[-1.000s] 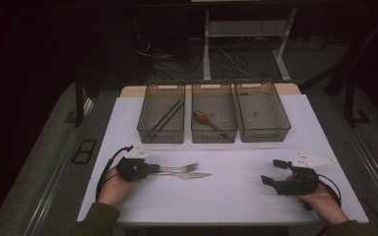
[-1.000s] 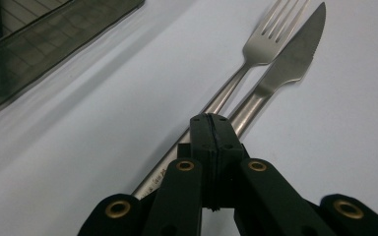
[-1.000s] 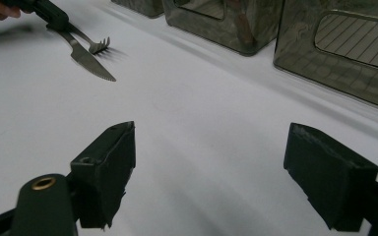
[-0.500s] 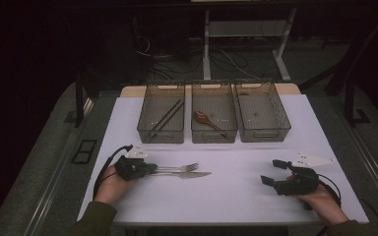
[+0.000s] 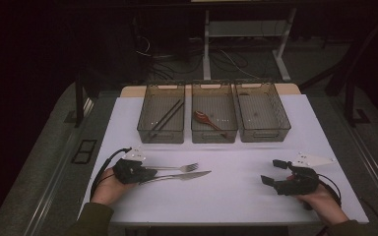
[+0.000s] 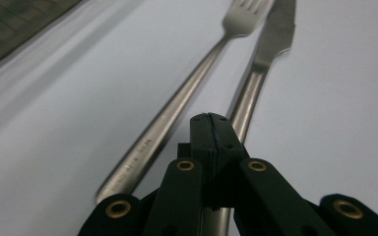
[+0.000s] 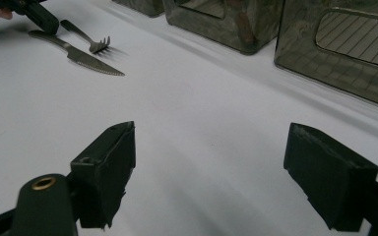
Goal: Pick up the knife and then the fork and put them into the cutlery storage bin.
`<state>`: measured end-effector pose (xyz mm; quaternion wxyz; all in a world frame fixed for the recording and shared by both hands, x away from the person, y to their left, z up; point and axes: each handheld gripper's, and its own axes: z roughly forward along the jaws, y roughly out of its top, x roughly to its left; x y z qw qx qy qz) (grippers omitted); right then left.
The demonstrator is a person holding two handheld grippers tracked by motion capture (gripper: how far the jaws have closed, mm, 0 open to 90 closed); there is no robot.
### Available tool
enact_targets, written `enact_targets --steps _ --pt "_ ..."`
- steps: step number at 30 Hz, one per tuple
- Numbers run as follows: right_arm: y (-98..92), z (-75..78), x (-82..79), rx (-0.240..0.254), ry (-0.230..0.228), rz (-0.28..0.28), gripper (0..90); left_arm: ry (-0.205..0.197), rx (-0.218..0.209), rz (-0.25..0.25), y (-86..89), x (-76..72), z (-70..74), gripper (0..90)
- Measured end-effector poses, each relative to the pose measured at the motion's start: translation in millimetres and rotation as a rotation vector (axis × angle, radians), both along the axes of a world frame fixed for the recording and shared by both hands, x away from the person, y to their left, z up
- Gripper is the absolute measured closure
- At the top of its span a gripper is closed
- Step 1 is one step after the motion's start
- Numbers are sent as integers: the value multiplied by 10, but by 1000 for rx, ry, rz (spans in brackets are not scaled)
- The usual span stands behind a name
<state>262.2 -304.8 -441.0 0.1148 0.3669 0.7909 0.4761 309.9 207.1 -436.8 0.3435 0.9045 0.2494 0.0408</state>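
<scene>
Knife (image 5: 177, 176): we see it lengthwise across the surface (image 5: 226, 196), tip toward right gripper (image 5: 274, 172).
Left gripper (image 5: 145, 175): fingers clamped on knife handle.
Right gripper: fingers apart, bare surface between.

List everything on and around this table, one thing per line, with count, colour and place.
fork: 1, silver, on the white sheet beside the knife, on the side nearer the bins, tines pointing right.
knife: 1, silver, near left part of the sheet, handle end under the left gripper's shut jaws.
bins: 3, smoky clear, in a row at the far edge of the sheet.
chopsticks: dark, count unclear, in the left bin.
spoon: 1, reddish brown, in the middle bin.
table: 1, covered in white.
left gripper: 1, black, shut over the knife handle.
right gripper: 1, black, open, holding nothing, near right.
</scene>
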Motion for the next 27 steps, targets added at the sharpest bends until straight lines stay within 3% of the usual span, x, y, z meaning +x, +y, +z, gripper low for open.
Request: enact_targets --steps 16,19,22,27 --pt "-8 4 -1 1 -4 -3 190 30 -1 -30 -129 -225 14 889" --pt "-8 8 -3 5 -5 -4 190 6 -45 -9 -170 -244 51 885" --pt "-10 8 -1 4 -6 -5 190 -37 -83 24 -246 -272 93 728" --pt "-4 6 -4 2 -7 -2 190 -52 -76 34 -348 -275 13 668"
